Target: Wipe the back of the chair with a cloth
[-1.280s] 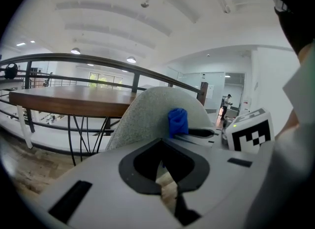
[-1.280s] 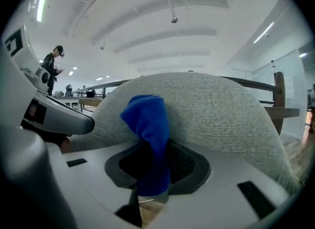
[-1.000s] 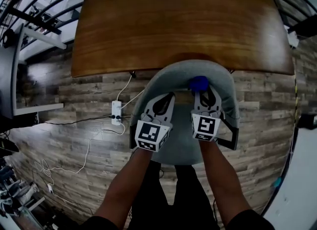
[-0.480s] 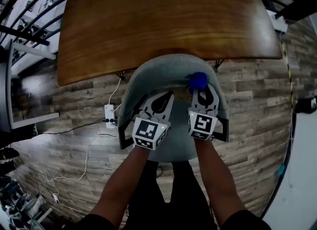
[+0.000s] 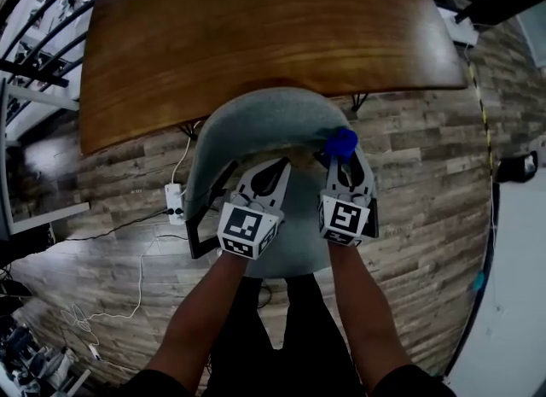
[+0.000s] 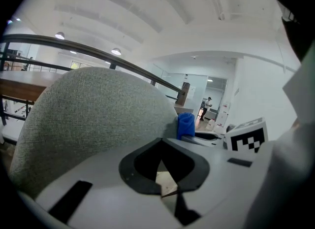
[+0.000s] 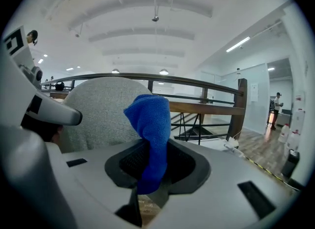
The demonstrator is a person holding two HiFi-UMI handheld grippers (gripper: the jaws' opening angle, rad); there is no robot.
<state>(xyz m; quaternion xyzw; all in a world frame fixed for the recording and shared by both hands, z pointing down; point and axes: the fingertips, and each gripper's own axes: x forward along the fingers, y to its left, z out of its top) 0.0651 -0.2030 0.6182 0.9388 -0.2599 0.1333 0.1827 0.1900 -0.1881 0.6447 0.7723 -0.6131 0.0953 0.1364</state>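
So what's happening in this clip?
A person stands behind a grey chair at a wooden table, with a gripper in each hand. The right tongs are shut on a blue cloth, held at the right end of the chair's back. Whether the cloth touches the fabric isn't clear. The left tongs are shut on nothing, over the chair alongside.

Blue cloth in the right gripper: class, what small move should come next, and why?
Probably slide the right gripper leftward, dragging the cloth along the chair back. The cloth is clamped in that gripper and sits at the back's right end, so nearly all the grey fabric lies to its left.
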